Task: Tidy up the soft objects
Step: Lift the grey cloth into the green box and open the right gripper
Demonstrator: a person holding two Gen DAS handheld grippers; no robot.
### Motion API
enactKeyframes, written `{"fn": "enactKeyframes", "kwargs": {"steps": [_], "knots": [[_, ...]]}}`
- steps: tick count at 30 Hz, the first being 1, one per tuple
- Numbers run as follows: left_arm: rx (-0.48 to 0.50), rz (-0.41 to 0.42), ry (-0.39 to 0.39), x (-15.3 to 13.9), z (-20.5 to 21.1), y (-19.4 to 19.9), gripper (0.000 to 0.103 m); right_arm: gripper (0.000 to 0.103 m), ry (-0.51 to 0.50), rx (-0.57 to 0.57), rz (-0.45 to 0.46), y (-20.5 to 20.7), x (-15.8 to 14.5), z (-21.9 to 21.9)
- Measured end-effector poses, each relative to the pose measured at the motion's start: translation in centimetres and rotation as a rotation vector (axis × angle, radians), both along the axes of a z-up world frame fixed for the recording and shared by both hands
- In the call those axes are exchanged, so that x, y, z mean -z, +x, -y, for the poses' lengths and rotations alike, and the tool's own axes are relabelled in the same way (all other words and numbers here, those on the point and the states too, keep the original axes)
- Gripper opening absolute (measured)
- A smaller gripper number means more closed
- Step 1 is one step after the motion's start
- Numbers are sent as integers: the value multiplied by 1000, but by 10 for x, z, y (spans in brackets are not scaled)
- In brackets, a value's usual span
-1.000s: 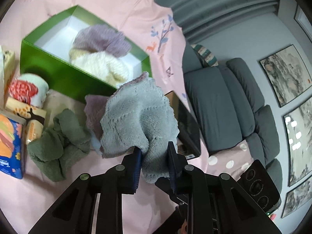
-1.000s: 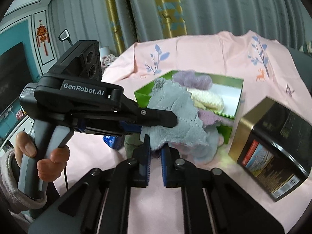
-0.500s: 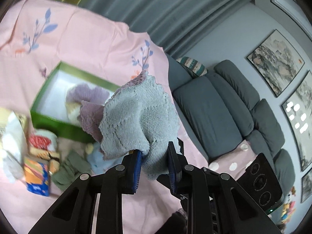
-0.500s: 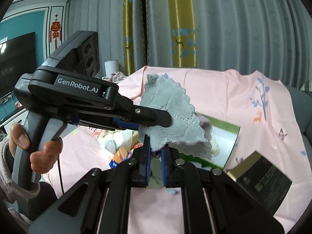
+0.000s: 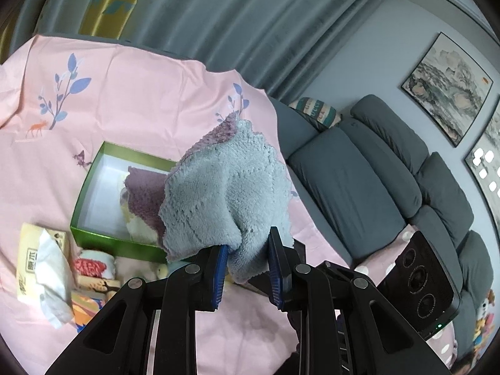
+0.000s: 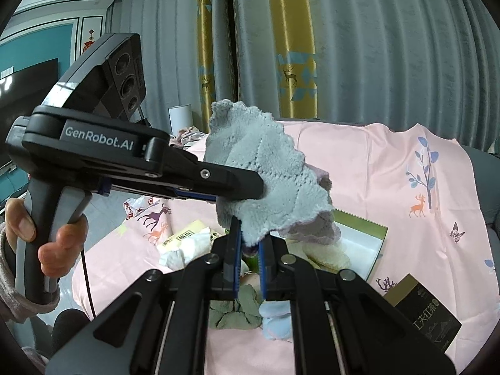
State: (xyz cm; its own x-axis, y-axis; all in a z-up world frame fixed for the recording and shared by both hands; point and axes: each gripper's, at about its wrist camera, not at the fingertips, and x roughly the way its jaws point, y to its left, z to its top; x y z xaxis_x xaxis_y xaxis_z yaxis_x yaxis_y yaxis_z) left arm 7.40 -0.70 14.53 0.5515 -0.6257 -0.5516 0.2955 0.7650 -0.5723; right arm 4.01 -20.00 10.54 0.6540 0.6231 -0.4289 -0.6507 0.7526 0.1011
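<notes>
Both grippers hold one grey-and-purple fleece cloth high above the pink-covered table. My left gripper is shut on one bunched corner. My right gripper is shut on another edge of the cloth. The left gripper body shows from the side in the right wrist view. Below stands a green box with a white inside, holding a purple cloth and a cream one. An olive-green cloth and a pale blue one lie on the table below.
A tissue pack and colourful packets lie left of the green box. A black and gold tea box stands on the right. A grey sofa is beyond the table. Curtains hang behind.
Both grippers have risen with the cloth held between them; the table and green box now sit much lower and farther in both views.
</notes>
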Motion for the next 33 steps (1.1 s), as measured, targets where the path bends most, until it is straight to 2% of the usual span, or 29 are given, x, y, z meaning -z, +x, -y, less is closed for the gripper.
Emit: {"fn": "enactKeyframes", "kwargs": {"steps": [21,26,33], "knots": [[-1,-27,-4,12,7,30,24,8,-6,24,-33,24,11,-2],[-13,-46,0,22,3,44,24,8,7,25,-66,40,21,-5],[-39,-85,13,42,-7,68,24,8,-22,24,-100,68,37,-19]]}}
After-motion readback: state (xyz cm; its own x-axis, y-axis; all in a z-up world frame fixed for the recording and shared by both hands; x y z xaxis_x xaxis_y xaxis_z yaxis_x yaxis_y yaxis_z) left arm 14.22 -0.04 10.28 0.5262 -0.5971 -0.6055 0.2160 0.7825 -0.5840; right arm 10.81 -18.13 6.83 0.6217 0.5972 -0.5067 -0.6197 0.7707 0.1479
